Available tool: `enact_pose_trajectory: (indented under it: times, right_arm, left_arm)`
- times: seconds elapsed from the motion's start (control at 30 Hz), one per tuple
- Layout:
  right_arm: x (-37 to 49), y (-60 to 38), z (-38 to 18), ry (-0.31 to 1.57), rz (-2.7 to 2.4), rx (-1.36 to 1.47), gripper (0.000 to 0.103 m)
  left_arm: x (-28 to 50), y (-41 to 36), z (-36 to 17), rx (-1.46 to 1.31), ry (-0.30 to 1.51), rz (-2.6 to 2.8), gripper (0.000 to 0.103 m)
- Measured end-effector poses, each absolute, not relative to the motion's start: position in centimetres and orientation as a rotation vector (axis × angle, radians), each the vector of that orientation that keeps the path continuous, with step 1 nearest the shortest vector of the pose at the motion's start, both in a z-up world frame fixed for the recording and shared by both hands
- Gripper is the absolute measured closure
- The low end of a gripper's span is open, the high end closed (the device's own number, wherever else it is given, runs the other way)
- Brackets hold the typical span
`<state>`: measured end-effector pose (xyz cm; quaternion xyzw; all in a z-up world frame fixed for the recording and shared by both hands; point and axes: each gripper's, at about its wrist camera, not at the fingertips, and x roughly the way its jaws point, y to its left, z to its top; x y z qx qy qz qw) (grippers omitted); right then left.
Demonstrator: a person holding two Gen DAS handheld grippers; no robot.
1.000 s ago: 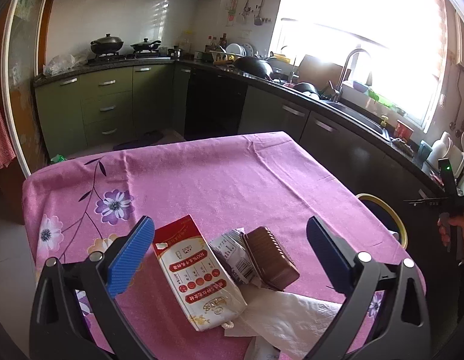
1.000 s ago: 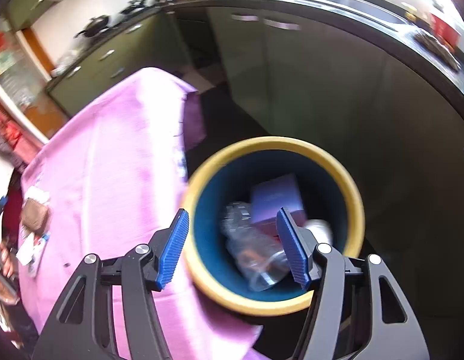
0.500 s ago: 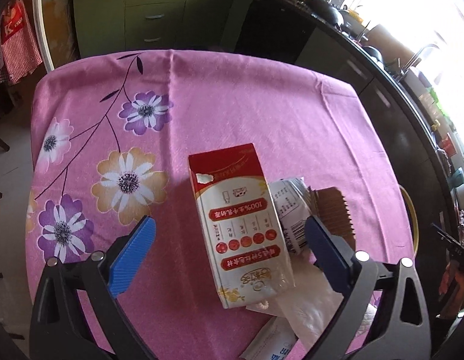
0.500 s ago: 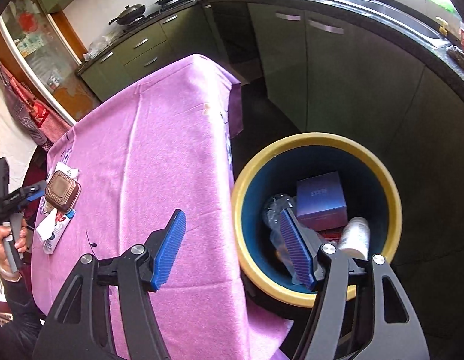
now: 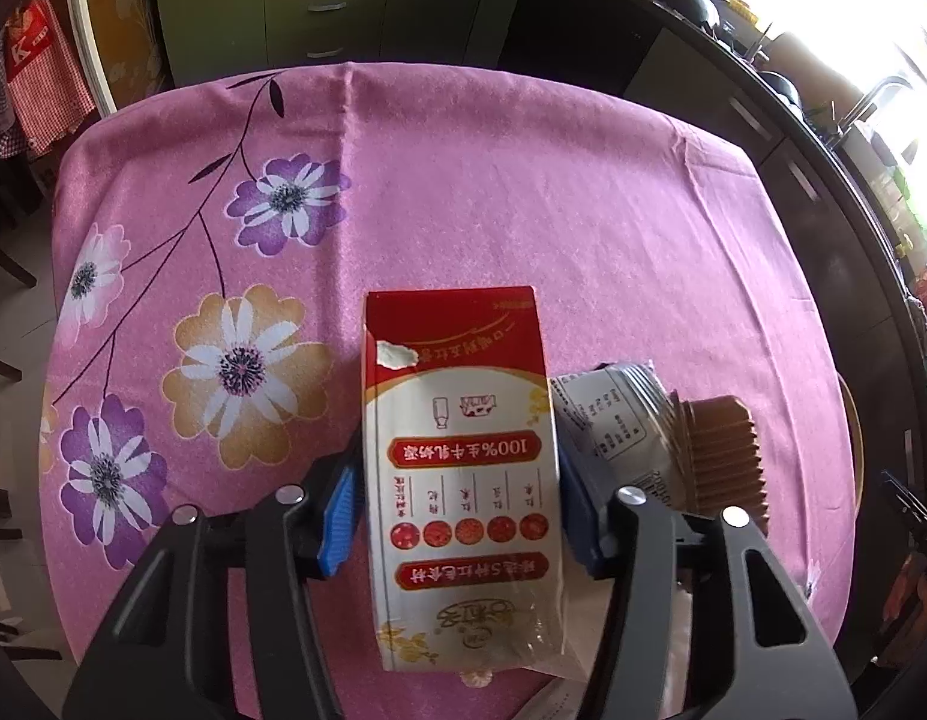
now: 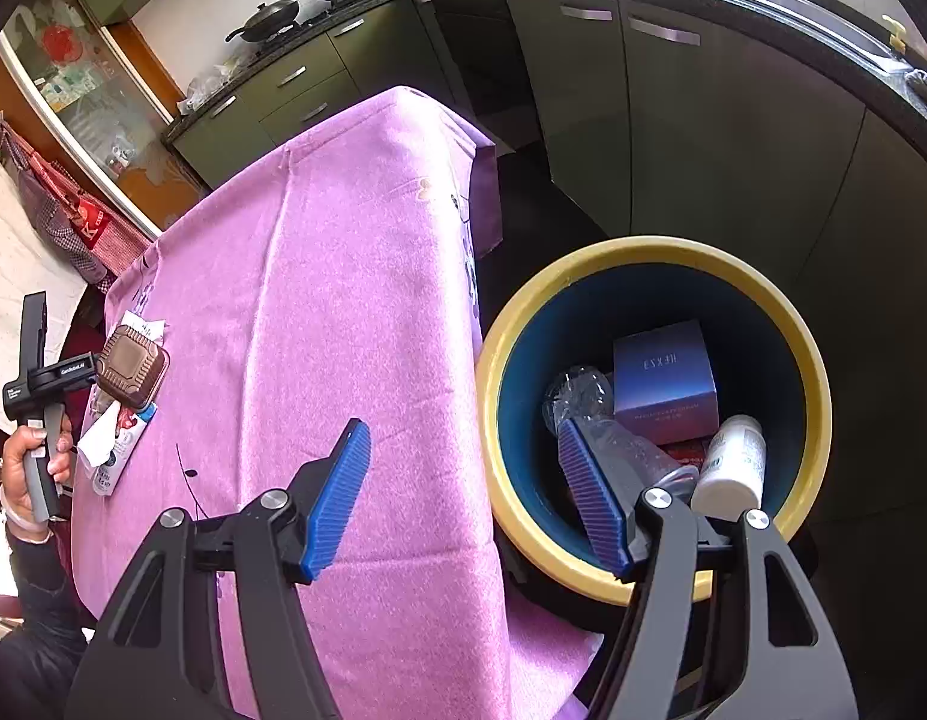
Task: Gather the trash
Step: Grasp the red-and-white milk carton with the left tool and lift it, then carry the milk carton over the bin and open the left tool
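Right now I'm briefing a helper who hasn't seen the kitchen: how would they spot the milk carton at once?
Find the table under the pink flowered cloth. At its near edge lies a small pile of trash, and the milk carton lies flat there between the blue pads of the left hand-held gripper. It is the only red-and-white box, left of a grey wrapper and a ridged brown tray.

Carton [image 5: 460, 474] left of wrapper [image 5: 613, 420] (touching)

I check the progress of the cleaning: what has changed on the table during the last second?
The left gripper came down and closed on the red milk carton. The right gripper, open and empty, drew back from the bin. The brown tray and wrappers remain on the table.
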<state>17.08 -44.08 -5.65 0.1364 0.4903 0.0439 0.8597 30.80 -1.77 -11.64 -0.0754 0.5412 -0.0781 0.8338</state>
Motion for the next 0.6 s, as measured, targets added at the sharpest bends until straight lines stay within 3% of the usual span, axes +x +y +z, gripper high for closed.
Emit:
enact_pose_trajectory:
  times: [0.37, 0.6]
  right_arm:
    - [17.3, -43.0, -6.3, 1.042, 0.124, 0.293, 0.038]
    - [17.3, -42.6, -6.6, 1.044, 0.124, 0.292, 0.038]
  left_arm:
    - [27.9, -1.1, -7.7, -0.119, 1.044, -0.19, 0.052]
    - [24.6, -4.9, -3.8, -0.049, 0.955, -0.313, 0.052]
